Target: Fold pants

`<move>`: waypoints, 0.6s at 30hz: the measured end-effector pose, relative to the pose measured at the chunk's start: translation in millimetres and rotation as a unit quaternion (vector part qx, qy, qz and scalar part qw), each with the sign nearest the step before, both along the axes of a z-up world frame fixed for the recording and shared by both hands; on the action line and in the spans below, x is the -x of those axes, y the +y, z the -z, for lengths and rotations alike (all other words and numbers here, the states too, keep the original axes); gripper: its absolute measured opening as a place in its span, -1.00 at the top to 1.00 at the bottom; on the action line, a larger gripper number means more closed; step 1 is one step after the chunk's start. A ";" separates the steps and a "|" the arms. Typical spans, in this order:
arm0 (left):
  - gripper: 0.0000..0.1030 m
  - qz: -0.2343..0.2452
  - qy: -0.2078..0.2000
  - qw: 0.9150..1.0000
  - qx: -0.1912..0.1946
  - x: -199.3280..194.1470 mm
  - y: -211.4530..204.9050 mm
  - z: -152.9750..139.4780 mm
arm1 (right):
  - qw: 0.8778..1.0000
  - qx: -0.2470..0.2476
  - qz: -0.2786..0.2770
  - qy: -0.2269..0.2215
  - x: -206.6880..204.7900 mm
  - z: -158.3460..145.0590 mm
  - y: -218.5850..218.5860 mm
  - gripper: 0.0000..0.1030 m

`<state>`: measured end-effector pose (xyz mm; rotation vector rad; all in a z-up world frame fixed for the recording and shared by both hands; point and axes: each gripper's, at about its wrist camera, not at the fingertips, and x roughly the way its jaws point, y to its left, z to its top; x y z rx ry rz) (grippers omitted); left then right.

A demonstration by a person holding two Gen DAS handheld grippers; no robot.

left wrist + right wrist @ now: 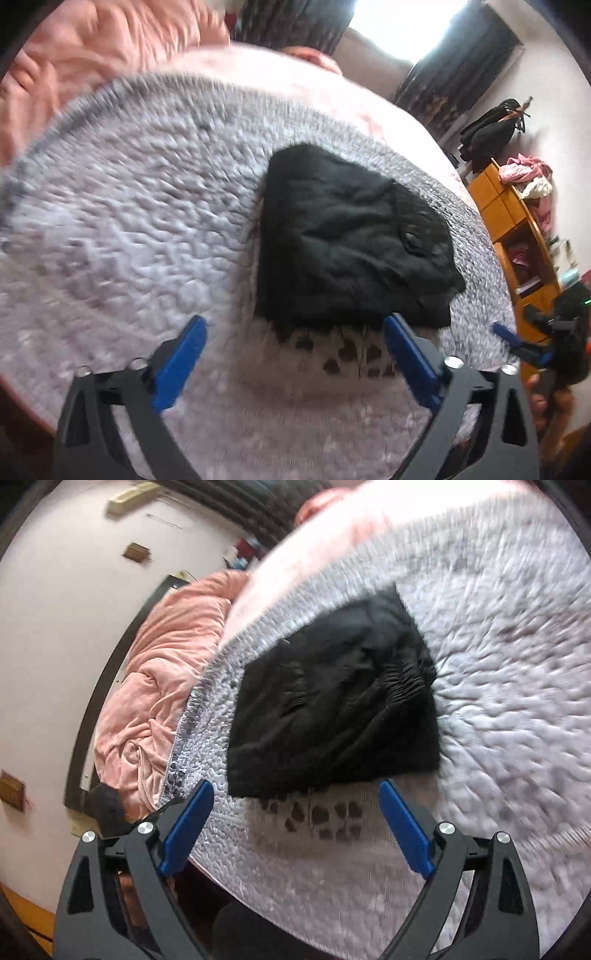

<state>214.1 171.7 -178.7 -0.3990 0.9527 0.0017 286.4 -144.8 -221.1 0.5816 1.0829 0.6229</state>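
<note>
On the grey quilted bedspread (122,206) the black pants (351,236) lie as a compact folded bundle, your left gripper (295,354) and right gripper (297,812) both spread wide and empty just short of them, so the fold looks finished; next just square edges.

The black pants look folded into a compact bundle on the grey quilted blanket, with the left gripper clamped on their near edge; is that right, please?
Not quite: the left gripper is open and holds nothing, as the left wrist view shows. The black pants do lie folded in a compact bundle on the grey quilted blanket.
</note>
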 end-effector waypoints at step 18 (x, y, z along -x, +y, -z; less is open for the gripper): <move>-0.92 -0.037 -0.119 0.978 -0.169 264.0 -93.8 -170.6 | 0.947 0.253 0.111 -0.162 279.4 -161.4 -7.2 -0.94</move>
